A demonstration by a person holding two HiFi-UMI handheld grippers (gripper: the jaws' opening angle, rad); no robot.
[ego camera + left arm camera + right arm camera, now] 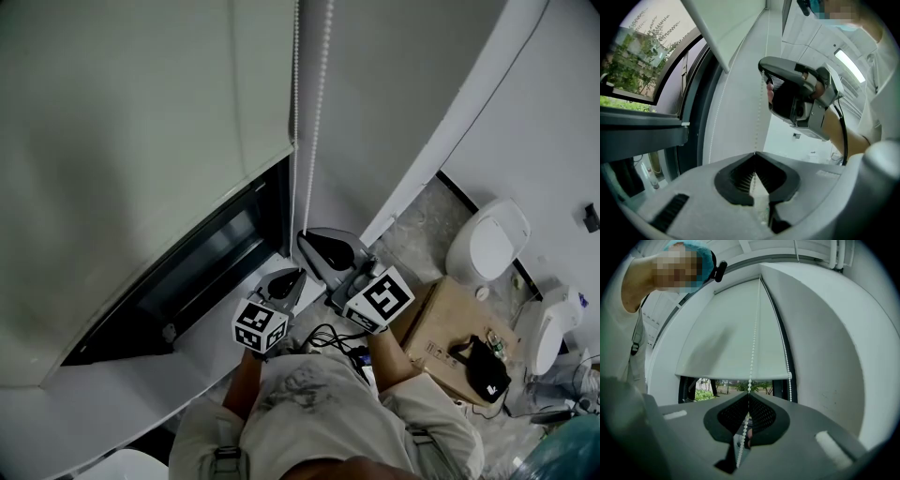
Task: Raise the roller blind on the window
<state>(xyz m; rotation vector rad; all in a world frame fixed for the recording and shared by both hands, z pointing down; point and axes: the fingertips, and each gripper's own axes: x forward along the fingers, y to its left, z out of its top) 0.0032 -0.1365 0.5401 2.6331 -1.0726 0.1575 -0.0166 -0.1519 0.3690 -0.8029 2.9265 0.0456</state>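
The pale roller blind (pixel 141 112) covers most of the window (pixel 202 258), leaving a dark gap below its bottom edge. Its white bead chain (pixel 314 112) hangs in two strands beside the blind. My right gripper (pixel 303 240) is shut on the chain, the beads running down between its closed jaws (pixel 749 393). Just below it, my left gripper (pixel 296 274) is shut on the same strand (pixel 758 117), which passes between its tips (pixel 754 153). In the left gripper view the right gripper (pixel 762 75) sits directly above. The second strand (pixel 787 362) hangs free along the window frame.
A white toilet (pixel 487 239) stands on the floor at the right. A cardboard box (pixel 441 323) with a black object (pixel 486 370) on it lies below. A white wall (pixel 394 103) runs to the right of the chain. Trees show through the window (pixel 642 61).
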